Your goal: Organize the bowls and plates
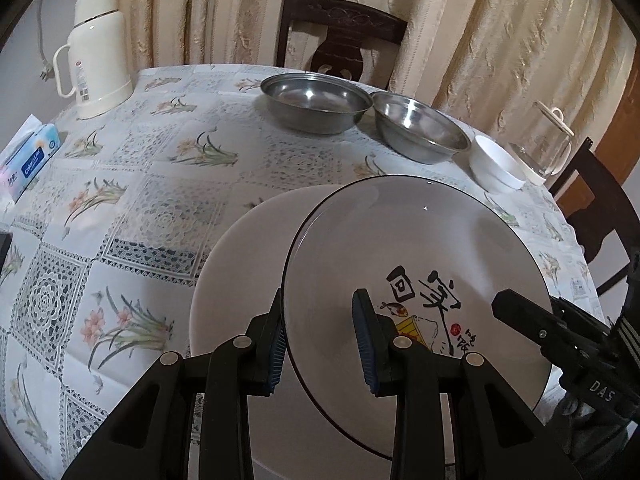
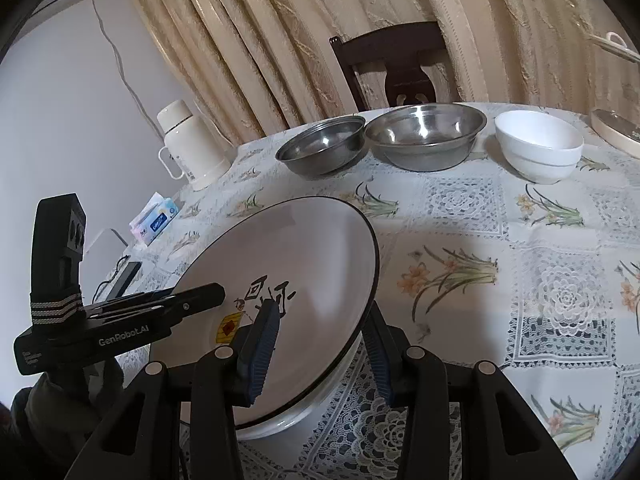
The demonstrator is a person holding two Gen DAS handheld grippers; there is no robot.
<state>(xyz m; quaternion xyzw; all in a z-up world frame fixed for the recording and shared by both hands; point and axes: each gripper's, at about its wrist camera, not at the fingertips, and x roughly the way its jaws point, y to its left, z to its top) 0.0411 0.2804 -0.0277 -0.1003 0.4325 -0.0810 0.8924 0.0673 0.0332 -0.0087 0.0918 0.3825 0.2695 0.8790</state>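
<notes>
the black-rimmed plate [image 1: 400,248] sits tilted on the plain white plate [image 1: 240,264] near the table's front edge. left gripper [image 1: 320,344] straddles its left rim, fingers spread, one either side. right gripper [image 2: 320,344] straddles the right rim, likewise open, not pinching. black brush characters on the plate, partly hidden by a pad. "genrobot.ai" reads on the left gripper's body, "das" on the right's. tissue box [image 1: 30,156] lettering is too small to read.

The black-rimmed white plate [image 1: 416,248] bears black calligraphy. The tablecloth [image 1: 140,184] shows orange flowers. 2 silver bowls [image 2: 424,136] gleam far.
</notes>
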